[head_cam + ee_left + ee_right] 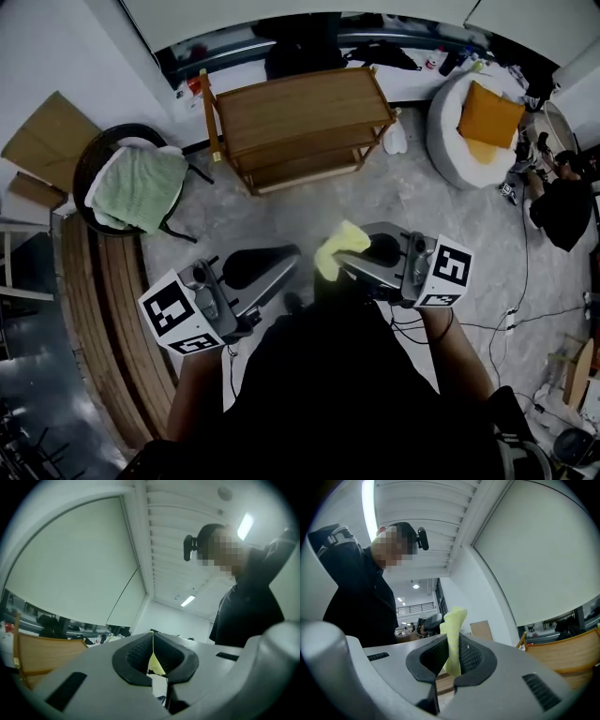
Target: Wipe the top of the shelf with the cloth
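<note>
Approach is the step in hand, as I judge it. The brown wooden shelf [300,117] stands on the grey floor [403,202], well apart from both grippers, and its top board looks bare. The right gripper [361,261] has its jaws pressed together on the soft bright yellow cloth [337,246], which is in the air in front of the person, far from the shelf. The left gripper [272,266] is closed too and holds nothing; it hangs near the cloth without touching it.

To do this well, I think the person should first come nearer. Then the right gripper can go down until the loose part of the cloth lies flat on the top board, not only its edge. Long strokes from one end to the other with light pressure would cover the surface. The post at the left end of the shelf may catch the cloth.

Only the head view shows the whole top board and how far away it is. The right gripper view shows the grip itself: the cloth [452,637] is pinched as a narrow fold between the black ribbed pads [471,656] and stands up above them. The left gripper view shows its jaws meeting, with only a thin yellow sliver in the slit. This is probably the cloth beyond them.
</note>
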A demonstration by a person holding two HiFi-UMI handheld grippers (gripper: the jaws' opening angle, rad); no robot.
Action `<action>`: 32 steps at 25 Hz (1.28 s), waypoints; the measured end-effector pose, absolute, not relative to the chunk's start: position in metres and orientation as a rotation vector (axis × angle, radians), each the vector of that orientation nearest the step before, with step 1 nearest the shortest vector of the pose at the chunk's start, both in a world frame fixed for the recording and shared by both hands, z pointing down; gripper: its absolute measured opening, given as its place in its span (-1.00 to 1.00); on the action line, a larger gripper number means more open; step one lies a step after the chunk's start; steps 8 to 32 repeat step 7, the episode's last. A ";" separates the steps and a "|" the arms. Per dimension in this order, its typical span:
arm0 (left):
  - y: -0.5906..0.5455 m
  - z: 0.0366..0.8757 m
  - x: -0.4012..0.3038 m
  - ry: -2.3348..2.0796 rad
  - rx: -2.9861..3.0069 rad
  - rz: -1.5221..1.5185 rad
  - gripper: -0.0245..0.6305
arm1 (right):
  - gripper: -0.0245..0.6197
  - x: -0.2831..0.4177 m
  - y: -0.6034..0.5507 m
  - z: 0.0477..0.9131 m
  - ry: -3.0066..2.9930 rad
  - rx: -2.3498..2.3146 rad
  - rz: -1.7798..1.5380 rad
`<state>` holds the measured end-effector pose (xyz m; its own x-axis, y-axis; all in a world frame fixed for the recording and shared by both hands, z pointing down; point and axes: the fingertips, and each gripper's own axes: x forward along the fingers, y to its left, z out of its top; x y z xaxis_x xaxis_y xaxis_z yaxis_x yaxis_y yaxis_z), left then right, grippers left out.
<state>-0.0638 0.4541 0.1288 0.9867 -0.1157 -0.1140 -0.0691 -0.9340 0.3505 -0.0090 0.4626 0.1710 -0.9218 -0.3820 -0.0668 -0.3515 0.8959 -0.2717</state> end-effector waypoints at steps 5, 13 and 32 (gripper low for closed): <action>0.468 0.127 -0.083 -0.156 2.758 -0.247 -0.89 | -0.78 -0.017 0.472 0.165 2.967 -0.595 -0.353; 0.474 0.126 -0.089 -0.164 2.749 -0.268 -0.89 | -0.78 -0.019 0.475 0.161 2.971 -0.600 -0.349; 0.474 0.126 -0.089 -0.164 2.749 -0.268 -0.89 | -0.78 -0.019 0.475 0.161 2.971 -0.600 -0.349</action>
